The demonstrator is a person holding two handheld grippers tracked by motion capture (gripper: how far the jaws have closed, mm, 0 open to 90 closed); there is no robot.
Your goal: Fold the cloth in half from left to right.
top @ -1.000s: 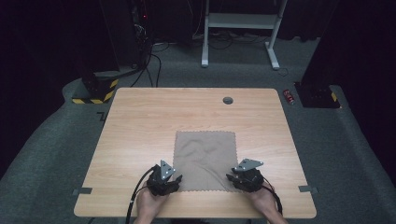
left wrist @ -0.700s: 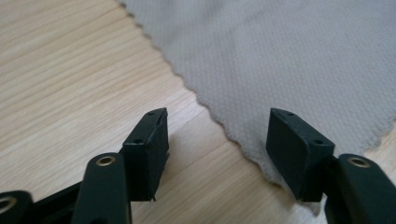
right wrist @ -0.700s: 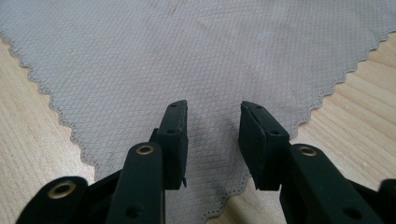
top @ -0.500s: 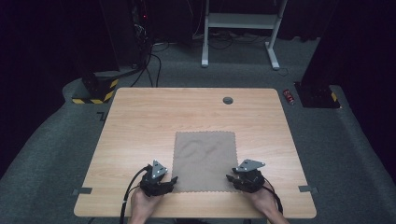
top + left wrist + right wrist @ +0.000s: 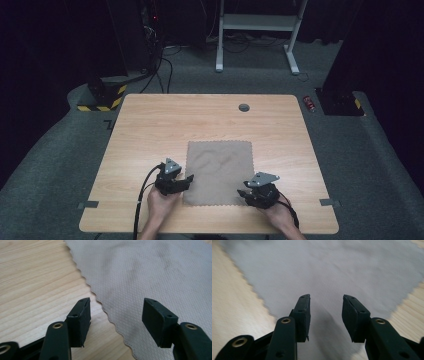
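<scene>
A grey-brown cloth [image 5: 217, 170] with zigzag edges lies flat on the wooden table [image 5: 150, 130], near the front edge. My left gripper [image 5: 186, 179] sits at the cloth's left edge, low down; in the left gripper view its jaws straddle the scalloped edge of the cloth [image 5: 155, 277] and my left gripper [image 5: 116, 315] stands open. My right gripper [image 5: 245, 192] rests at the cloth's near right corner. In the right gripper view the cloth [image 5: 324, 270] spreads out ahead, and my right gripper [image 5: 325, 312] is open above it with nothing held.
A round dark grommet [image 5: 243, 107] is set into the table's far side. Beyond the table are a white desk frame [image 5: 255, 30], black cables [image 5: 162, 70] on the grey floor and a small red can [image 5: 310, 103]. Tape marks [image 5: 88, 204] flank the front edge.
The left gripper moved left off the cloth, then up along its left edge. The cloth's wrinkles flattened somewhat. The right gripper stayed at the near right corner.
</scene>
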